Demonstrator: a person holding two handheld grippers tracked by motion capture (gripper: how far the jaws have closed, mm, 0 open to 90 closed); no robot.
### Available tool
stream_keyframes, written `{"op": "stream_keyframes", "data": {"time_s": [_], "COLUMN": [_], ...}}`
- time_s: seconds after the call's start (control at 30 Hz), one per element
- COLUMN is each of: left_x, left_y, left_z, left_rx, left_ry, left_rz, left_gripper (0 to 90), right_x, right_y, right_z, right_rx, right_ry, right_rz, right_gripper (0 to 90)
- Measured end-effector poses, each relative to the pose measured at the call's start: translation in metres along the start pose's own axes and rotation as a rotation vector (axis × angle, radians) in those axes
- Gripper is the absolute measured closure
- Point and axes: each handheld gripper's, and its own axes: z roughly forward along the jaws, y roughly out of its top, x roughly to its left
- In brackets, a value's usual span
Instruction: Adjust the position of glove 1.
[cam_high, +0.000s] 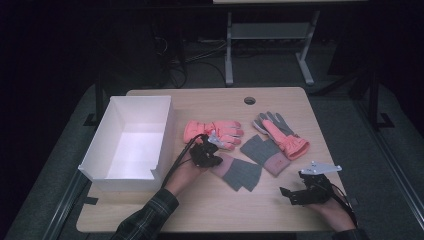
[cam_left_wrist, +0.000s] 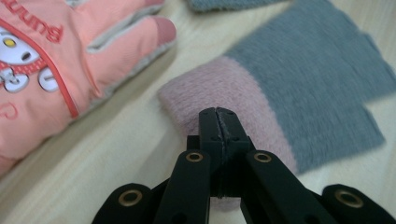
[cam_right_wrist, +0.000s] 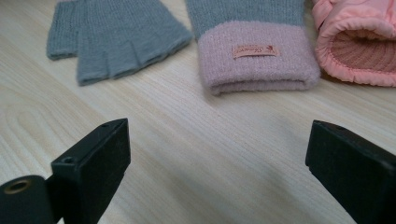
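Four gloves spread over a pale wooden table (cam_high: 280, 100), with a white open box (cam_high: 117, 177) standing on its left part, taller than anything else on the top.

Right of the box, just beside its wall, a pink padded glove (cam_high: 212, 131) lying flat, cartoon patch and red lettering plain in the left gripper view (cam_left_wrist: 56, 79). Farther right, a second pink glove (cam_high: 285, 140) laid slantwise over a grey-and-white one, cuff opening turned to the right gripper view (cam_right_wrist: 359, 42). Between the two pink ones, a far grey glove (cam_high: 262, 150) of knit, pink cuff with a small sewn label (cam_right_wrist: 257, 51), touching the second pink glove.

Nearer the person, a near grey glove (cam_high: 240, 172), fingerless, knit, flat on the wood toward the middle of the table, pink cuff pointing left (cam_left_wrist: 308, 84), stubby finger ends seen in the right gripper view (cam_right_wrist: 121, 37).

At that cuff, the left gripper (cam_high: 214, 159), held in a hand from a plaid sleeve, jaws pressed tight together (cam_left_wrist: 218, 114) right at the pink edge; cannot tell whether any knit is caught between them.

Well apart at the near right corner, the right gripper (cam_high: 292, 192), low over bare wood, jaws spread wide (cam_right_wrist: 217, 154), holding nothing, grey plate on top.
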Motion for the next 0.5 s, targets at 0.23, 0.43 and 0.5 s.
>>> {"op": "stream_keyframes", "data": {"time_s": [0.23,0.43,0.5], "left_x": [-0.005,0.001,0.003], "left_y": [-0.002,0.020,0.022], "left_z": [-0.007,-0.001,0.001], "left_rx": [0.005,-0.025,-0.024], "left_ry": [-0.020,-0.017,-0.016], "left_rz": [0.013,0.014,0.013], "left_gripper": [89.7,89.7,89.7], "right_x": [-0.001,-0.001,0.000], "right_y": [0.000,0.000,-0.001], "right_z": [-0.001,0.000,0.000], "right_rx": [-0.004,-0.001,0.000], "right_ry": [-0.002,-0.001,0.000], "right_rz": [-0.001,-0.003,-0.002], "right_gripper": [6.3,6.3,6.3]}}
